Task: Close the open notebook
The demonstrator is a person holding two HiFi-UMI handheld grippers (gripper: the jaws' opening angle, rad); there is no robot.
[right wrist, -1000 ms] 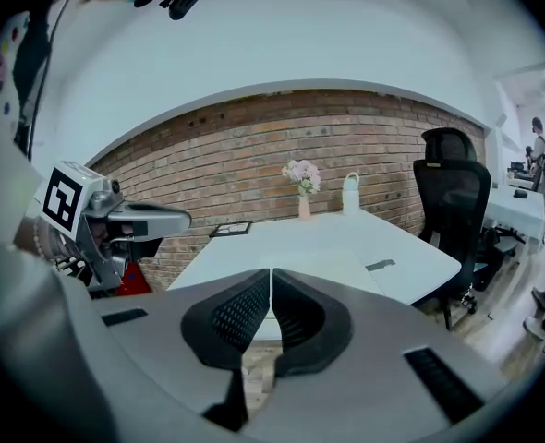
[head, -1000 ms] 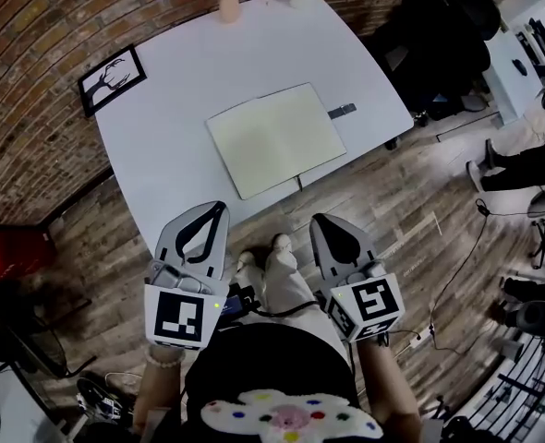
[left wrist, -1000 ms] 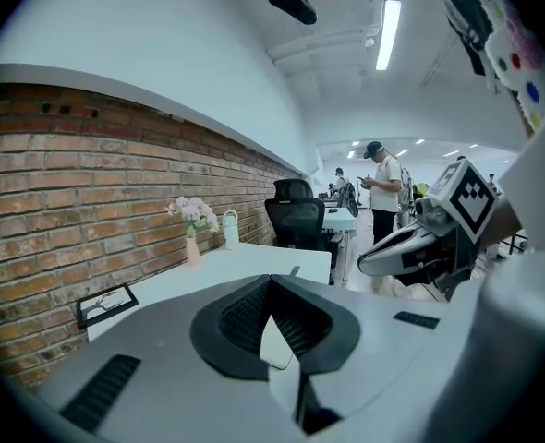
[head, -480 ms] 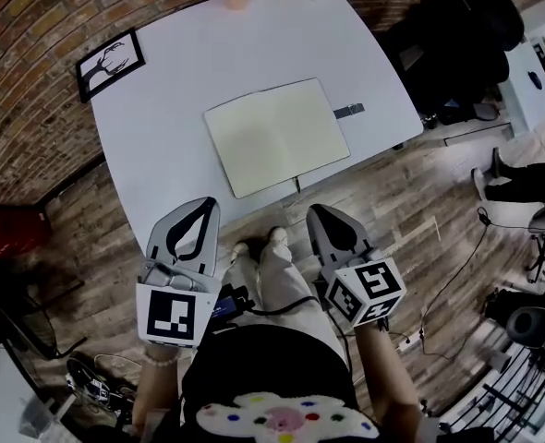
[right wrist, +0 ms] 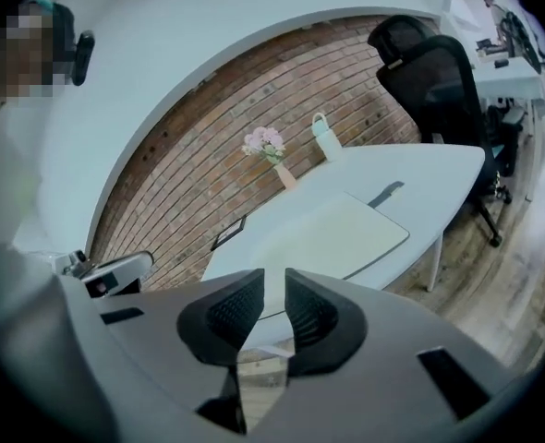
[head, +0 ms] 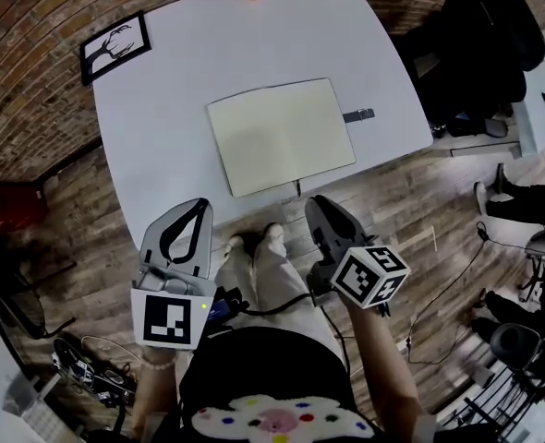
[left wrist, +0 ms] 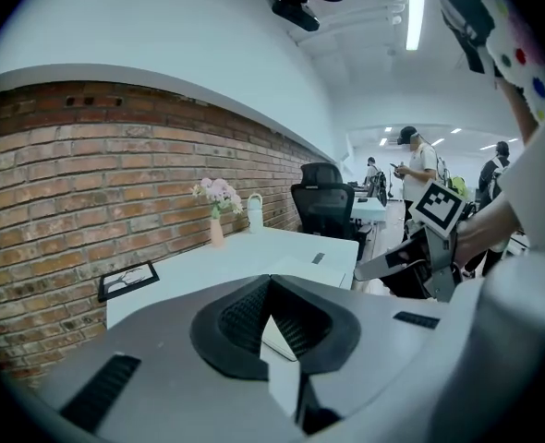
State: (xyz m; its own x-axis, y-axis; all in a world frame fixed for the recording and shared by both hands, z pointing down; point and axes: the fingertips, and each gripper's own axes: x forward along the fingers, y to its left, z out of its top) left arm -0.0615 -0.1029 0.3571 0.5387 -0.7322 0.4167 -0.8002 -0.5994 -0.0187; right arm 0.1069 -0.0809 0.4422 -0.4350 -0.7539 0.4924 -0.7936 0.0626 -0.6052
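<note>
Two grippers hang short of the white table (head: 162, 81). The left gripper (head: 201, 203) has its jaws pressed together, empty. The open notebook (head: 280, 135) lies flat on the table, well apart from both. The right gripper (head: 317, 201) has jaws that have just been opening a crack, empty. Next, probably: reach in and flip one side over.

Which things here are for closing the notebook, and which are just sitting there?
For the job:
- open notebook
- left hand-held gripper, shut and empty
- right hand-held gripper, jaws just been opening, nothing between them

Just lying about:
- framed picture
- flower vase
- white bottle
- black office chair
</note>
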